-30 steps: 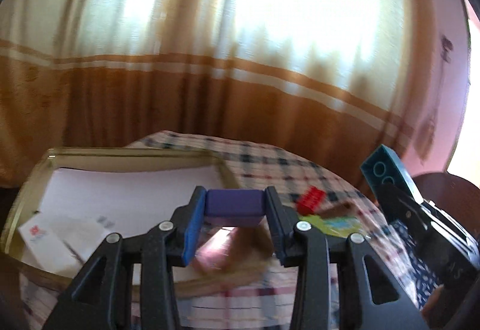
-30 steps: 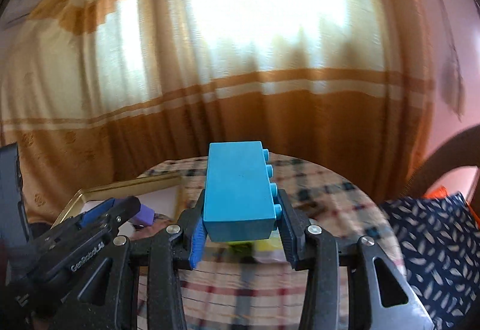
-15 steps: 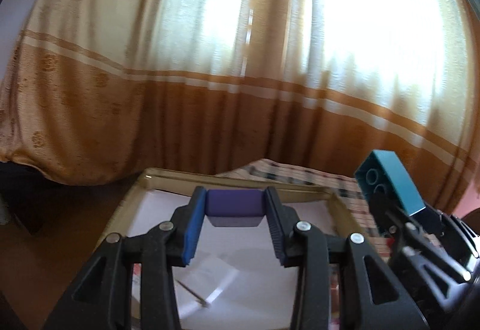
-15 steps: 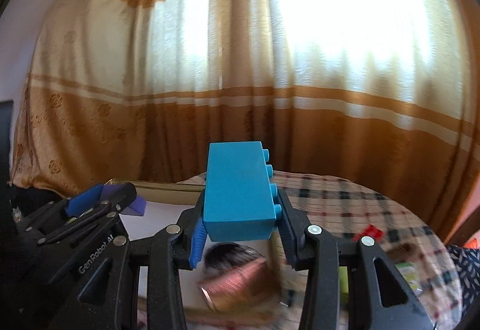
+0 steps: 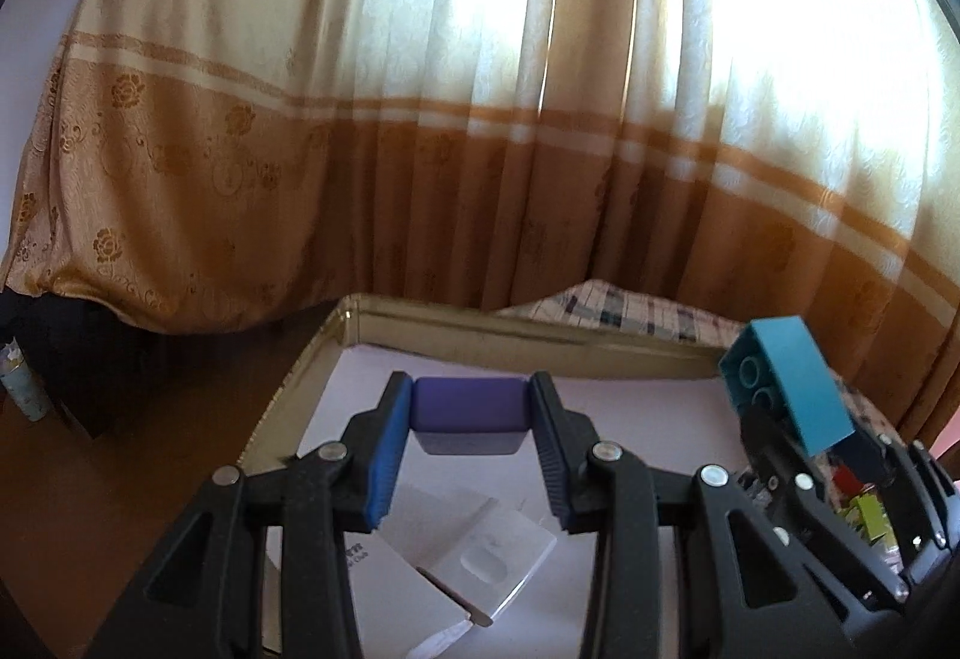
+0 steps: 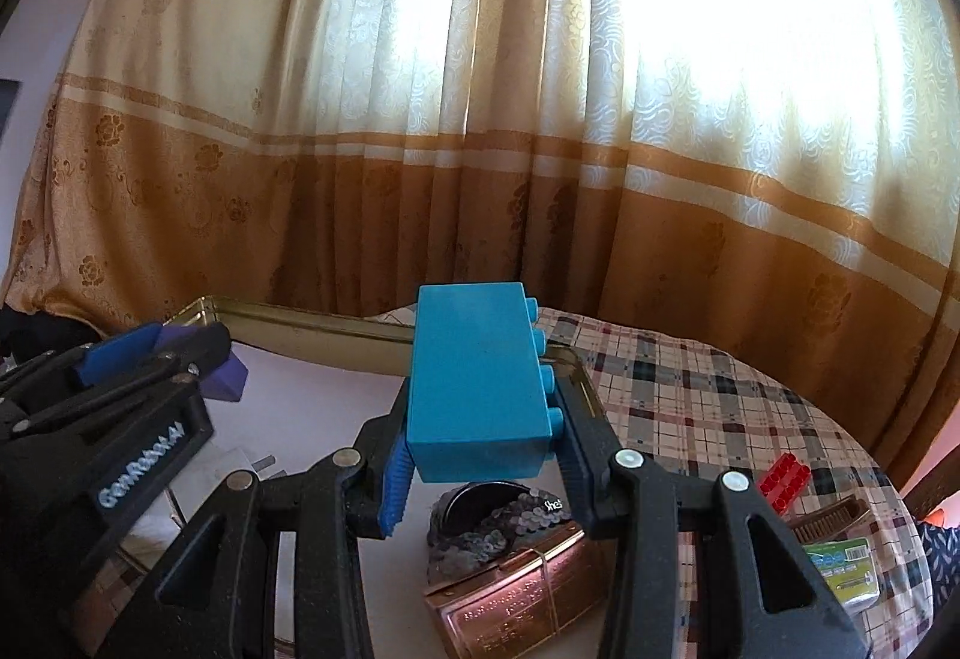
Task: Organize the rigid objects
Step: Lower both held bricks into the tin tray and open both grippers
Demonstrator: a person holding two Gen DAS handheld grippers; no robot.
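Observation:
My left gripper is shut on a purple block and holds it above the gold-rimmed tray, near its left side. My right gripper is shut on a large blue studded brick, held above the tray's right part. In the left wrist view the right gripper with the blue brick sits to the right. In the right wrist view the left gripper with the purple block sits to the left.
White paper boxes lie in the tray. A copper tin and a dark sequined pouch lie below the blue brick. On the checked tablecloth lie a red brick and a green packet. Curtains hang behind.
Both grippers have swung left from over the tablecloth to over the tray, each still holding its block. The red brick now lies off to the right.

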